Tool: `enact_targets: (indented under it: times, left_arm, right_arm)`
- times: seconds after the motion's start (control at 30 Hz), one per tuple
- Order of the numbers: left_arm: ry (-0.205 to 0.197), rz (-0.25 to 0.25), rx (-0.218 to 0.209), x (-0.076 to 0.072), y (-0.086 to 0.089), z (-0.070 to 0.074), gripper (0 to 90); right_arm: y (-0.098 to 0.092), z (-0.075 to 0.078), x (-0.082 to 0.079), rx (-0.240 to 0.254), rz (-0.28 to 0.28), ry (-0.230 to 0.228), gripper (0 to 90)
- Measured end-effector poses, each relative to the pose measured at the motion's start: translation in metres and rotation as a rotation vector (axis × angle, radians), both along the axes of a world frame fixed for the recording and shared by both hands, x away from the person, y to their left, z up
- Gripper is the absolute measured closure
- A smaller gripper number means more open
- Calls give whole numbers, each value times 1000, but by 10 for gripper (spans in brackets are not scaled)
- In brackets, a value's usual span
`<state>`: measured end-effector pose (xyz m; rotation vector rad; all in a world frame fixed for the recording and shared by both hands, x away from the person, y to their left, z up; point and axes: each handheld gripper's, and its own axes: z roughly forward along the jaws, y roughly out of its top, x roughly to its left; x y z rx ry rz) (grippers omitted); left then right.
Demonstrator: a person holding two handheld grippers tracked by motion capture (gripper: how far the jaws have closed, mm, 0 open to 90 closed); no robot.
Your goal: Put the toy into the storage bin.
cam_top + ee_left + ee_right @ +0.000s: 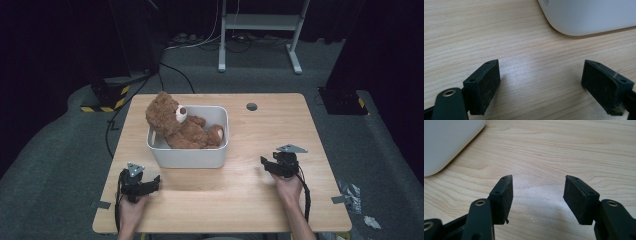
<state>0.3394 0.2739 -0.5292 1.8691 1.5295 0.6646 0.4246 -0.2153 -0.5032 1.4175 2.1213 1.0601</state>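
A brown teddy bear (177, 124) lies in a white bin (187, 156) on the left half of the wooden table, its head over the bin's far left rim. My left gripper (156, 182) rests low on the table in front of the bin's left corner, open with bare wood between its pads (485, 86). The bin's rounded corner (586, 15) shows just beyond it. My right gripper (263, 163) is to the right of the bin, held in a hand, open with nothing between its pads (504, 197). The bin's side (446, 142) sits at its upper left.
A small grey round hole cover (251, 106) sits near the table's far edge. The table top (240, 190) is bare wood between the two grippers. A metal stand (260, 25) is on the carpet behind, and tape scraps (350, 192) lie to the right.
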Motion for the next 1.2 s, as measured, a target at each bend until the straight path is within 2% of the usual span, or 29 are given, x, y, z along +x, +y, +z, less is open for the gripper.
enact_targets:
  times: [0.73,0.93,1.07,1.2]
  left_arm:
    - [1,-3,5,0,1,0,154]
    - [1,-3,5,0,1,0,154]
    - [-1,-2,5,0,1,0,154]
    - [1,9,-2,-1,1,0,155]
  right_arm:
    - [0,-16,11,-41,-27,46,382]
    - [3,-18,11,-64,-31,21,338]
    - [7,-19,11,-117,-22,1,318]
    - [7,-19,11,-116,-22,2,312]
